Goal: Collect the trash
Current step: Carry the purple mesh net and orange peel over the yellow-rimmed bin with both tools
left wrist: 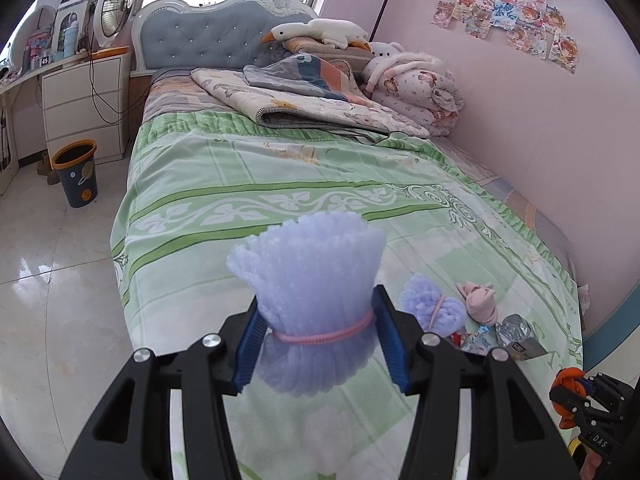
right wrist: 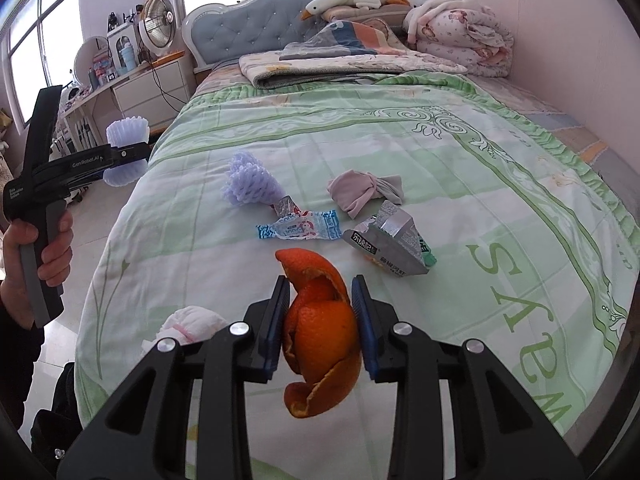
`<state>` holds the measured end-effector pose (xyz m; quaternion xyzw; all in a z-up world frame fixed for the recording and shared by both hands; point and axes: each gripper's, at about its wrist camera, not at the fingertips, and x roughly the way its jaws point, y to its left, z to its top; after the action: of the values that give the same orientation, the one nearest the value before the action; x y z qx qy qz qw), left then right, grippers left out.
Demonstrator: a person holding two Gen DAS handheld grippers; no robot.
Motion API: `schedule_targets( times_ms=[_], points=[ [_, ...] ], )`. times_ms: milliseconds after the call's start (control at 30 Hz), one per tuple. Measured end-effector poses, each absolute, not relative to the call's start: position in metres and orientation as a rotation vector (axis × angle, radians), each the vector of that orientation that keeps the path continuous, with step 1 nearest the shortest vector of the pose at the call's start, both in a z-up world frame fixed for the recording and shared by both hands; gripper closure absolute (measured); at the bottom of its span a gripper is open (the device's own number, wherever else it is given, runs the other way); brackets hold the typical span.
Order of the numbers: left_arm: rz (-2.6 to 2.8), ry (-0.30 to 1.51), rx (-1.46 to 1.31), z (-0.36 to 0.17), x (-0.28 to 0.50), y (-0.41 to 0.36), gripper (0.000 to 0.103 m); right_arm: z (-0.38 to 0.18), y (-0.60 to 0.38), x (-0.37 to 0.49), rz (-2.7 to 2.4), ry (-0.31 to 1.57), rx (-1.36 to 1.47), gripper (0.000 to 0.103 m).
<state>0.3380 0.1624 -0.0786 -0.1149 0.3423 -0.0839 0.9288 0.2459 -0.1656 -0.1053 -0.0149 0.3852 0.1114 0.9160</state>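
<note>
Left gripper (left wrist: 316, 336): fingers clamped on purple foam fruit net (left wrist: 312, 280); right gripper (right wrist: 320, 328): fingers clamped on orange peel (right wrist: 320, 332); second net (right wrist: 248, 184), wrappers (right wrist: 300, 228), carton (right wrist: 388, 240) on bed (right wrist: 440, 168).

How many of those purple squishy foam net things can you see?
2. One purple foam net is clamped in the left hand-held gripper off the bed's edge; the other lies on the green bedspread beside the wrappers. More may be hidden.

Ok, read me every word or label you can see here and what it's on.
"GenRobot.AI": left gripper, on its side.
"DAS": right gripper, on its body.
"S" and "wea", seen upside down: bedspread.
Carton, candy wrapper, wall posters: print too small to read.
</note>
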Motion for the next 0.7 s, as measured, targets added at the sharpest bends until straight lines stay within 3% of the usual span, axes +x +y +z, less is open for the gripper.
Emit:
schedule_targets(
  times_ms=[700],
  points=[
    [-0.292, 0.651, -0.166, -0.043, 0.251, 0.111, 0.054, -0.055, -0.187, 0.176, 0.222, 0.710, -0.001, 0.072]
  ],
)
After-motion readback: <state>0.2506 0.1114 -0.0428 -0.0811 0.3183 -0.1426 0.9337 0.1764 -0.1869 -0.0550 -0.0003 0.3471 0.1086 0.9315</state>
